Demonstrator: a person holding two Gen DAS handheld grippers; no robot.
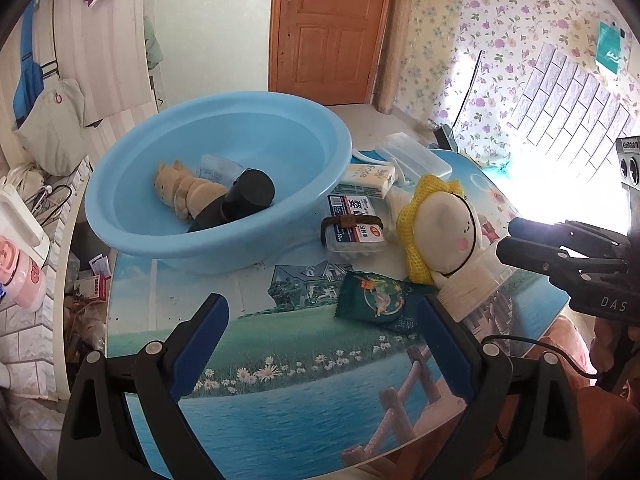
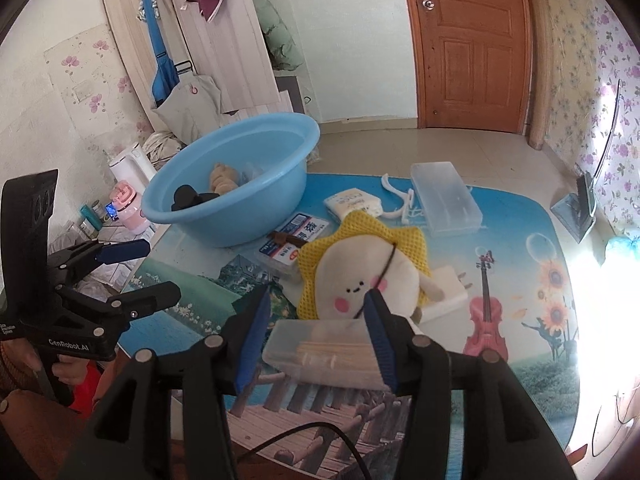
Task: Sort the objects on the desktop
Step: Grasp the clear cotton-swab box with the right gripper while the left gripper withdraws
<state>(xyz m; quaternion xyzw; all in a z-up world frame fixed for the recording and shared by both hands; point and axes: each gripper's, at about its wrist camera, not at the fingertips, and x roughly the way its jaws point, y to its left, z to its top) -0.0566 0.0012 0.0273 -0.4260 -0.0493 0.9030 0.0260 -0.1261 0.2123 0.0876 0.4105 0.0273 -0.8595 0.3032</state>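
Note:
A blue basin [image 1: 224,168] [image 2: 236,184] stands at the table's far left; it holds a tan plush toy [image 1: 184,190] and a black object [image 1: 246,196]. On the table lie a sun-shaped plush [image 1: 440,232] [image 2: 368,272], a labelled box with a brown band [image 1: 352,224] [image 2: 292,240], a green packet [image 1: 380,300], a white pack [image 1: 366,180] and a clear case [image 2: 444,196]. My right gripper [image 2: 316,336] stands open around a clear box of toothpicks [image 2: 324,354], fingers on both sides. My left gripper [image 1: 320,336] is open and empty above the table's near edge.
White plastic hangers [image 2: 396,200] lie by the clear case. A white charger [image 2: 448,292] lies under the plush's right side. A small mirror stand [image 2: 580,208] is at the far right. A kettle [image 2: 128,168] and pink bottle [image 2: 128,204] stand off the table's left.

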